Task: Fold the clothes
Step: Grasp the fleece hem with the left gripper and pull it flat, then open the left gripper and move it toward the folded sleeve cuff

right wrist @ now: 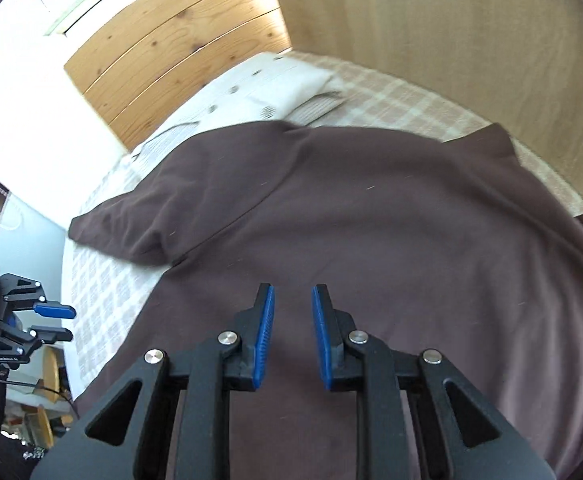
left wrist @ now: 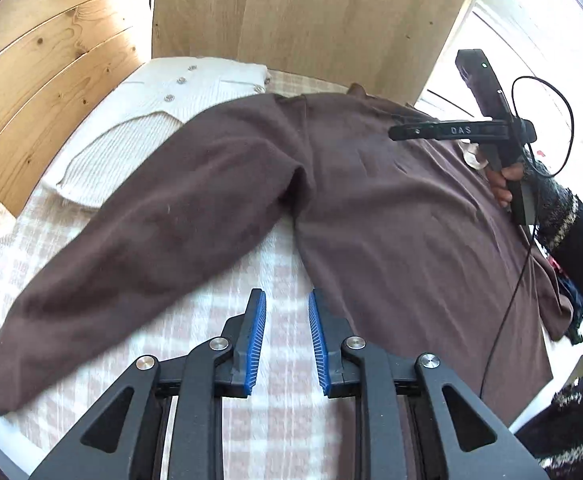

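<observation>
A dark brown sweater (left wrist: 371, 200) lies spread flat on the bed, one sleeve (left wrist: 131, 248) stretched out toward the lower left. My left gripper (left wrist: 286, 296) hovers over the plaid sheet in the angle between sleeve and body, its blue pads apart with nothing between them. My right gripper (right wrist: 291, 290) hangs above the sweater's body (right wrist: 371, 220), pads a little apart and empty. The left wrist view shows the right gripper (left wrist: 395, 128) from the side near the sweater's collar, held by a hand (left wrist: 503, 184). The left gripper (right wrist: 70, 323) shows at the left edge of the right wrist view.
A folded cream ribbed cardigan (left wrist: 151, 120) with buttons lies at the bed's far left, partly under the brown shoulder. The plaid sheet (left wrist: 211, 420) covers the bed. Wooden boards (left wrist: 311, 20) close the far side. A black cable (left wrist: 511, 300) trails from the right gripper.
</observation>
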